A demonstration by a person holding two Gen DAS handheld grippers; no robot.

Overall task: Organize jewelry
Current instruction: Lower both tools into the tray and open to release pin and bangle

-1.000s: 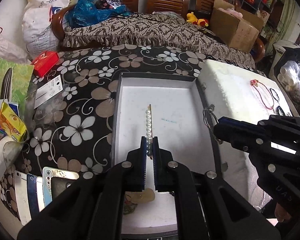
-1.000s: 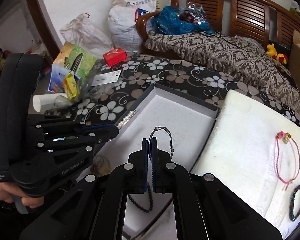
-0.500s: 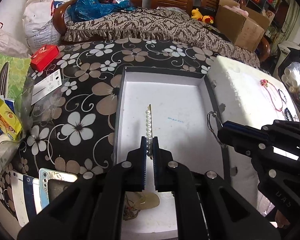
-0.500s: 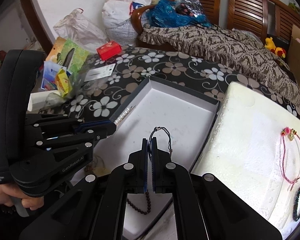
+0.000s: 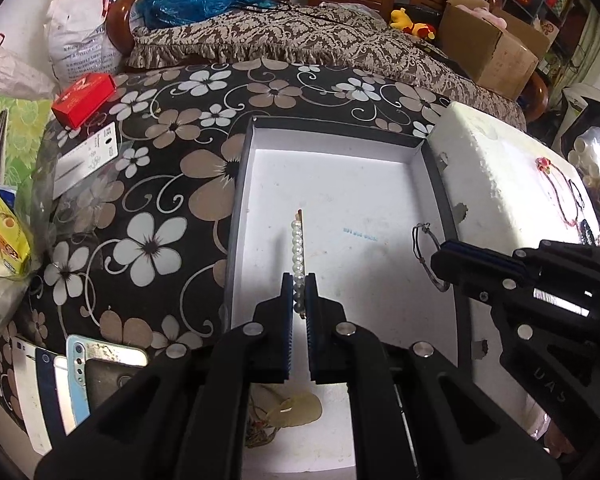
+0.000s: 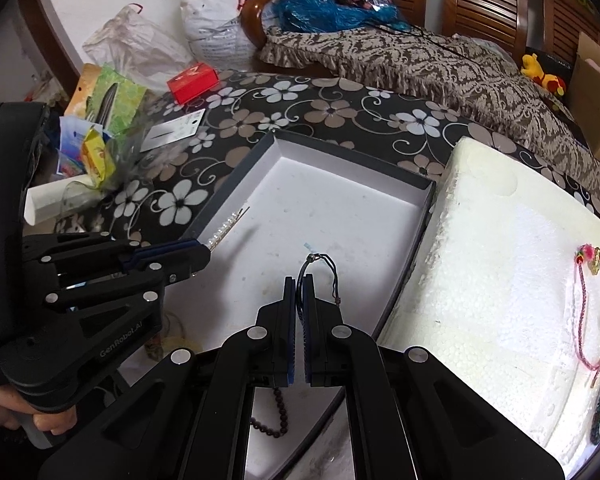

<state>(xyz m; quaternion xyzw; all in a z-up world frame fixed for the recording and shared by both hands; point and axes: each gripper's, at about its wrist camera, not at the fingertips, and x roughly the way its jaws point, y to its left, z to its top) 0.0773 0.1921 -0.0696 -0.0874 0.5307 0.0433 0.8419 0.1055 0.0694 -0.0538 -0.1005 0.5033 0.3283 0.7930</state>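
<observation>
A pearl hair pin was clamped at its near end between the pads of the left gripper, whose jaws stood almost closed on it, the row of pearls sticking out forward above the white floor of the open box. The right gripper had its jaws pressed fully together on a thin dark cord bracelet, whose loop stood up past the fingertips, also over the box floor.

Writing was scarce: "GenRobot.AI" ran along the side of the left gripper in the right wrist view, a small blue printed mark on the box floor was too faint to read, and the white sack behind the table carried print too small to make out.

A dark beaded bracelet and a pale flat pendant lay low in the box behind the fingers. Just right of the box lay a white foam slab with a pink cord bracelet on it. On the floral tablecloth sat a red carton, a white tag and a few phones.

Compared with a second earlier, both grippers had come lower and closer to the box floor, each grip unchanged.
</observation>
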